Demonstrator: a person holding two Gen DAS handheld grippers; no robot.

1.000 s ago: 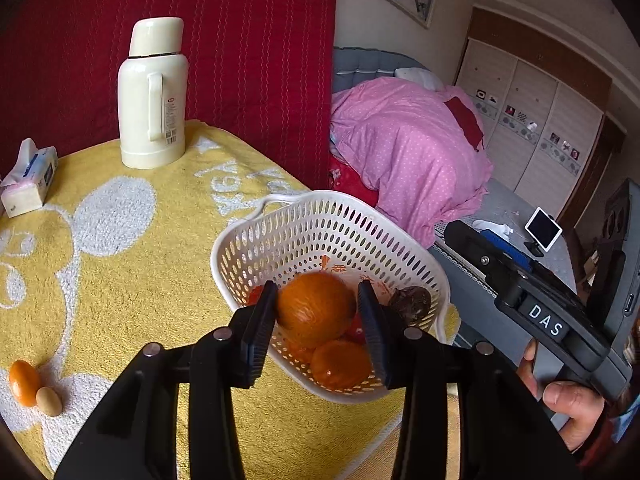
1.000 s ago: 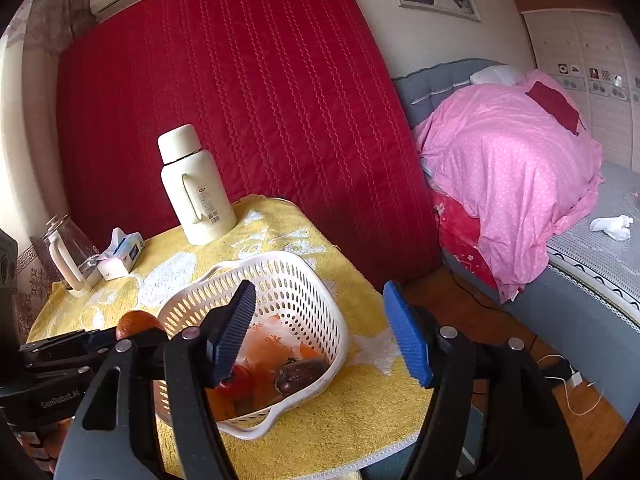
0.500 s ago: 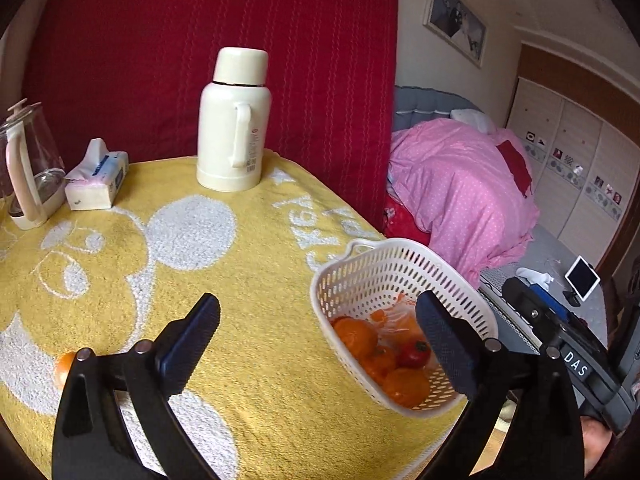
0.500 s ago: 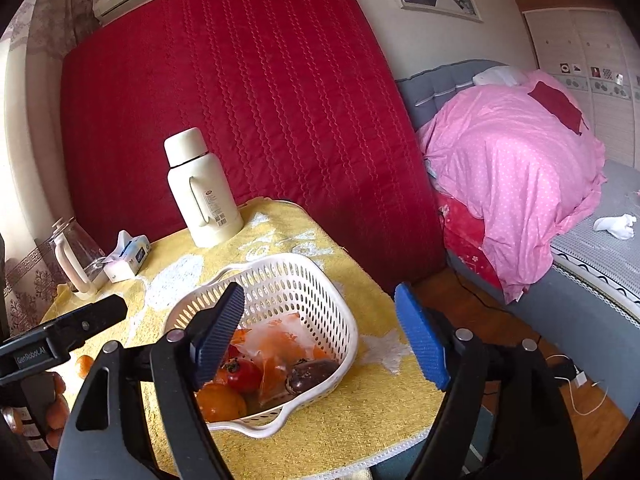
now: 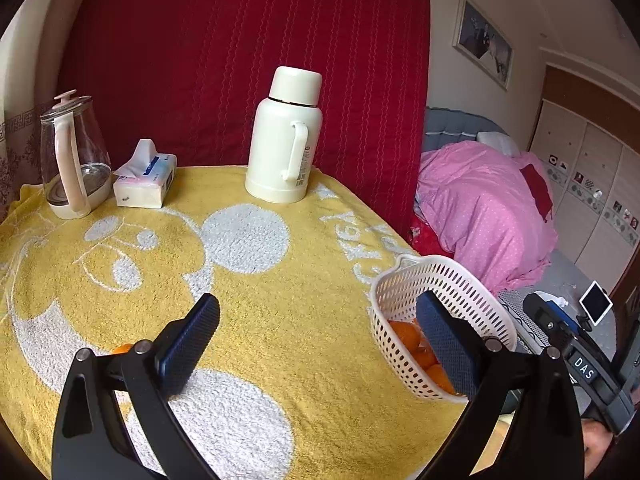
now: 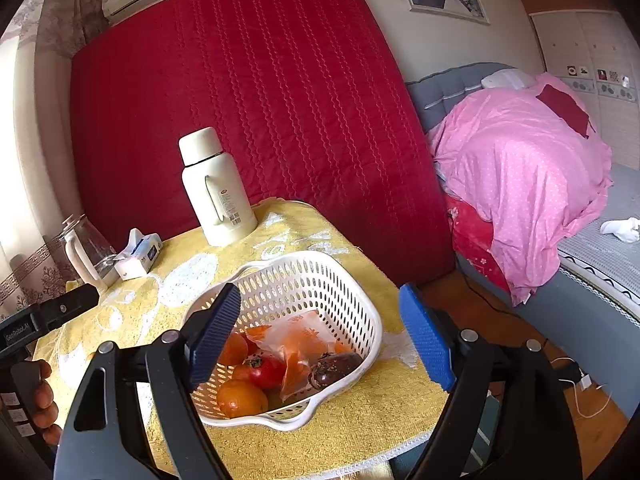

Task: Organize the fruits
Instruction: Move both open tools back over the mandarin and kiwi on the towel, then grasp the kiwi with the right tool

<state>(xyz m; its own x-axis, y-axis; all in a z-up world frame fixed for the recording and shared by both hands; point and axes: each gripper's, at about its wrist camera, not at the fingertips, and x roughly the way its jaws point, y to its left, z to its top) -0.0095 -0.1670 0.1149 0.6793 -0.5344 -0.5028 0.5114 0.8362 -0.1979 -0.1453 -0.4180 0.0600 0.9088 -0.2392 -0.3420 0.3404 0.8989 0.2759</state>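
Left gripper is no longer clamping the orange: its jaws are now spread wide and empty, swung left off the basket over the counter. The orange is lying in the basket. Right gripper jaws have just been opening further, nothing between them.

My left wrist camera looks along its own fingers, tilted down across the yellow towel, with the white basket at lower right of frame. My right wrist camera sits close over that basket, at frame centre. Both views share the cream flask and red quilted backdrop.
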